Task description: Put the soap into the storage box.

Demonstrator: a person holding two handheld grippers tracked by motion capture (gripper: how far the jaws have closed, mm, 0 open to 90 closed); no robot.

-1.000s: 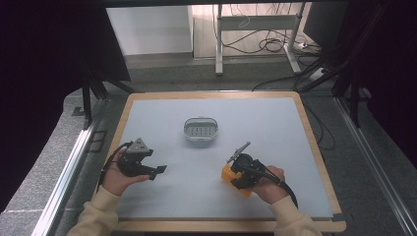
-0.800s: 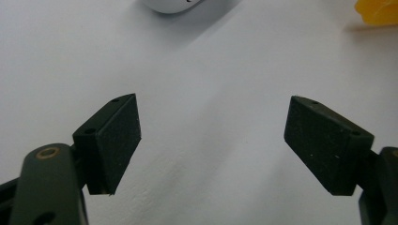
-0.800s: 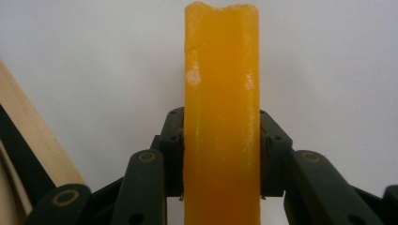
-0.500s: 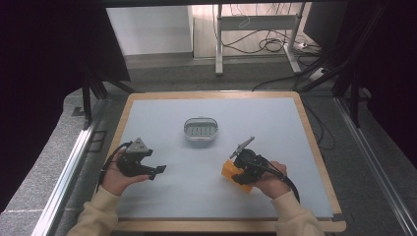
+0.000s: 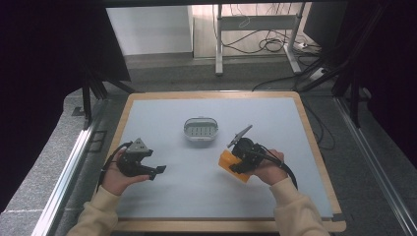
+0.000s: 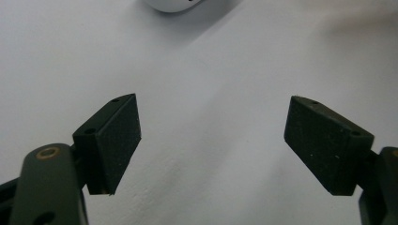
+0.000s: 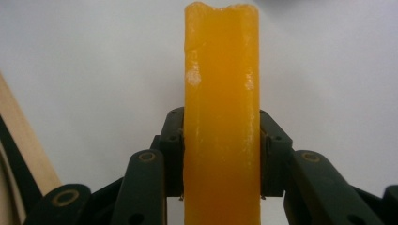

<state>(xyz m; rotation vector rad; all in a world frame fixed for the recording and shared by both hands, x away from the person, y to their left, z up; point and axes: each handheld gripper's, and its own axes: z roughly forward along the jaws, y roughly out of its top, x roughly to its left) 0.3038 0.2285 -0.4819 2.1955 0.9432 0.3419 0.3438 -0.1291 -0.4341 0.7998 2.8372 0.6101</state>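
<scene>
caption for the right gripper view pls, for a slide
Right gripper clamps an orange bar edge-on above the pale table.

The left hand-held gripper (image 6: 211,145) holds its two black jaws wide apart over the pale counter (image 6: 211,84), nothing between them, with the rim of a white container (image 6: 176,4) at the top edge.

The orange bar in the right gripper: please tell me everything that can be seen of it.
The orange bar is a flat, glossy, translucent slab, like soap or wax, with rounded edges, a chipped far end and a few pale scuffs. The right gripper is shut on its two broad faces, so it stands edge-on between the jaws. It is held at the table's front right, just in front of the white dish, apart from it.
</scene>
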